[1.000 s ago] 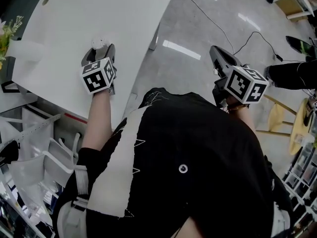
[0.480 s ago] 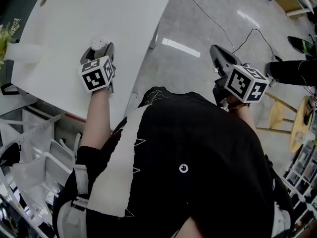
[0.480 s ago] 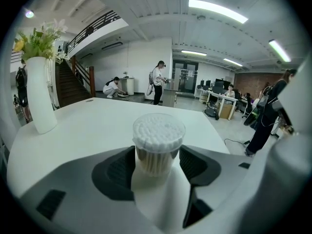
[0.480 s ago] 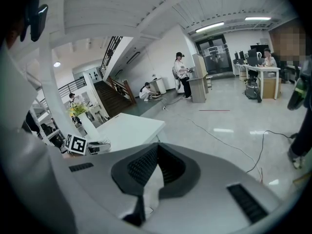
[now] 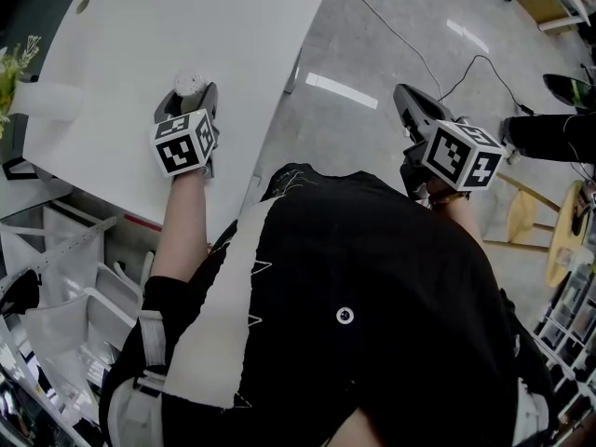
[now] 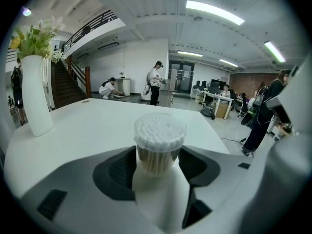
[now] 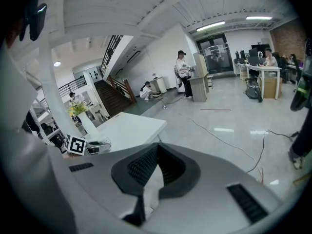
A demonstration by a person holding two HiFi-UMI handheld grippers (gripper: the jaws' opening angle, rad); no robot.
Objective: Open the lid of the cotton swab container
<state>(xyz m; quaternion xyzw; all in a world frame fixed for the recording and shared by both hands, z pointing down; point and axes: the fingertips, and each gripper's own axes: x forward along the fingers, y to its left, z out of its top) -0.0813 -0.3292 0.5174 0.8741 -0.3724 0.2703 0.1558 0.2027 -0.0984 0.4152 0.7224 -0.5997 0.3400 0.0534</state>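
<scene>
The cotton swab container (image 6: 160,140) is a small clear round tub packed with white-tipped swabs, and its clear lid is on. It stands upright on the white table (image 5: 140,45) near the front right corner. My left gripper (image 6: 158,156) is shut on its lower body, one dark pad against each side. In the head view the container (image 5: 189,82) shows just beyond the left gripper (image 5: 192,93). My right gripper (image 5: 406,99) hangs over the floor to the right of the table. The right gripper (image 7: 155,156) has its jaws shut with nothing between them.
A white vase (image 6: 36,96) with flowers stands at the table's left side. A black cable (image 5: 410,45) runs across the grey floor. A wooden stool (image 5: 521,217) is at the right and white shelving (image 5: 65,287) at the lower left. People stand in the far room.
</scene>
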